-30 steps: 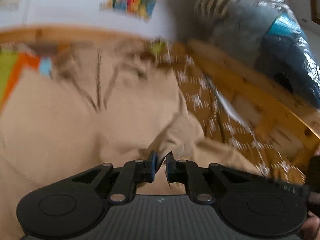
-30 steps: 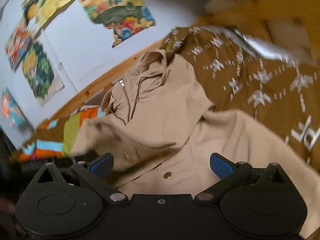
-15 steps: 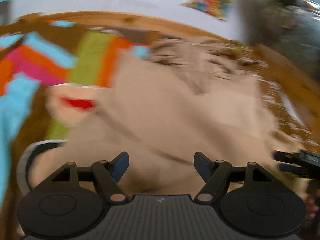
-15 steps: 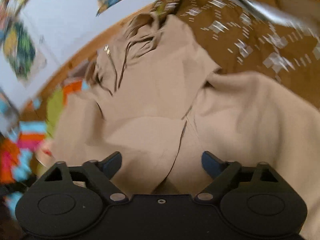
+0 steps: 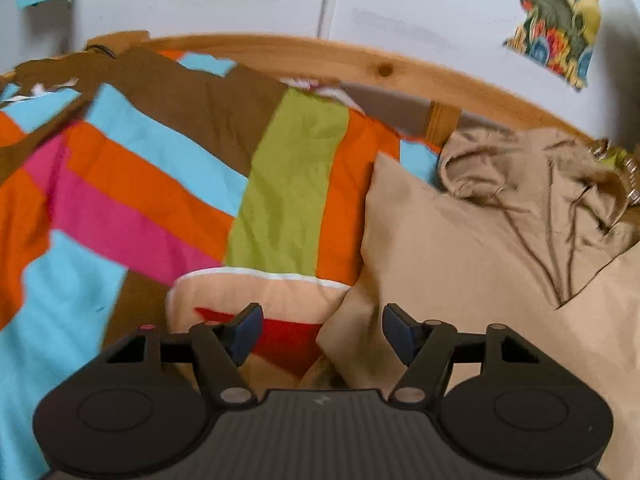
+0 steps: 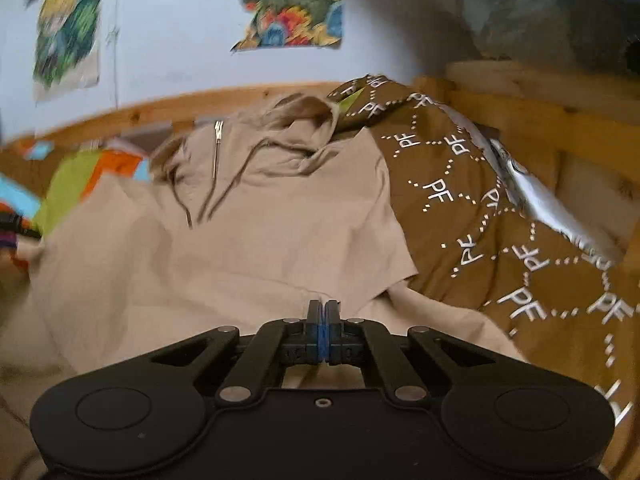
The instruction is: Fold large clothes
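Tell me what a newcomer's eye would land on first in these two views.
First, the beige hoodie spread across the bed, hood and zipper toward the wooden headboard. Next, the bright striped quilt to its left, and the brown patterned blanket to its right. The left gripper hangs open at the hoodie's edge; the right gripper is shut over the fabric.
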A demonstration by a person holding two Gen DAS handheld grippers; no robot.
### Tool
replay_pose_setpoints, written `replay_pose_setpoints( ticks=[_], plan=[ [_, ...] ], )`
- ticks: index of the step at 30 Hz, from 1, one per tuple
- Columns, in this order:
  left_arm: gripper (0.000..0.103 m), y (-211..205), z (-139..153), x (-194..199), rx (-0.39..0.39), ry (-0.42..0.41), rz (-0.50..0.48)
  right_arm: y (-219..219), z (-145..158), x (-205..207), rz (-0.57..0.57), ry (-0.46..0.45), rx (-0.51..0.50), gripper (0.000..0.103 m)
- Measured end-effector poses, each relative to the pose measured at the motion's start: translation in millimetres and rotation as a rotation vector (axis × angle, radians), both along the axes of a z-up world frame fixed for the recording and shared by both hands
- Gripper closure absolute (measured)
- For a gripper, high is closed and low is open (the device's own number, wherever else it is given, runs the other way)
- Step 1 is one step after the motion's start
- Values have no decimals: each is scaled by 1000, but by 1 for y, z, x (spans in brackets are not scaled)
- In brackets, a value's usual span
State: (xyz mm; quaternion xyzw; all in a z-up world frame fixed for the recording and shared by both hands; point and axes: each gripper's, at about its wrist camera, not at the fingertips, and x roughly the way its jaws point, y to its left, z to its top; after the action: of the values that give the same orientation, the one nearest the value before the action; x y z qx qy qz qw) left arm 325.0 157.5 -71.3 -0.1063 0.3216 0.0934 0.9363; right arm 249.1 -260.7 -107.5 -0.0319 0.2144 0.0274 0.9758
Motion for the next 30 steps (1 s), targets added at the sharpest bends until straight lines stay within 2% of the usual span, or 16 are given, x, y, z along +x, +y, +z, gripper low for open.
replay_pose_setpoints(
  ticks=[4, 8, 11, 12, 14, 15, 16, 18, 20, 22, 24, 26, 28, 30],
  plan=[
    [39, -1, -32, 27, 42, 94, 24, 2, -23, 15, -25, 76, -71, 103],
    [38, -1, -46, 28, 60, 81, 32, 7, -40, 23, -27, 112, -100, 103],
    [37, -4, -43, 28, 98, 106, 13, 3, -38, 21, -14, 125, -67, 100],
    [35, -2, -39, 26, 94, 113, 16, 1, -37, 20, -8, 135, -46, 96],
    [29, 1, -29, 14, 81, 108, 17, -4, -29, 9, 30, 147, 3, 70],
    [26, 3, -24, 4, 78, 94, 8, -5, -26, 1, 51, 142, 10, 62],
    [23, 4, -19, -6, 80, 80, -6, -5, -21, -8, 75, 133, 4, 53],
    [15, 6, -9, -34, 87, 58, -48, -4, -15, -27, 138, 116, -30, 45],
    [9, 5, 1, -64, 95, 48, -95, 0, -11, -47, 192, 99, -90, 30],
    [3, 2, 10, -91, 92, 66, -151, 4, -8, -69, 236, 88, -156, 23],
    [1, -4, 16, -120, 83, 91, -209, 9, -8, -93, 281, 89, -217, 19],
    [1, -11, 19, -147, 81, 114, -258, 12, -9, -113, 315, 92, -266, 10],
    [1, -21, 17, -174, 83, 124, -309, 16, -12, -133, 351, 103, -325, 5],
    [1, -30, 11, -197, 91, 125, -343, 20, -19, -148, 373, 121, -401, 5]
  ],
)
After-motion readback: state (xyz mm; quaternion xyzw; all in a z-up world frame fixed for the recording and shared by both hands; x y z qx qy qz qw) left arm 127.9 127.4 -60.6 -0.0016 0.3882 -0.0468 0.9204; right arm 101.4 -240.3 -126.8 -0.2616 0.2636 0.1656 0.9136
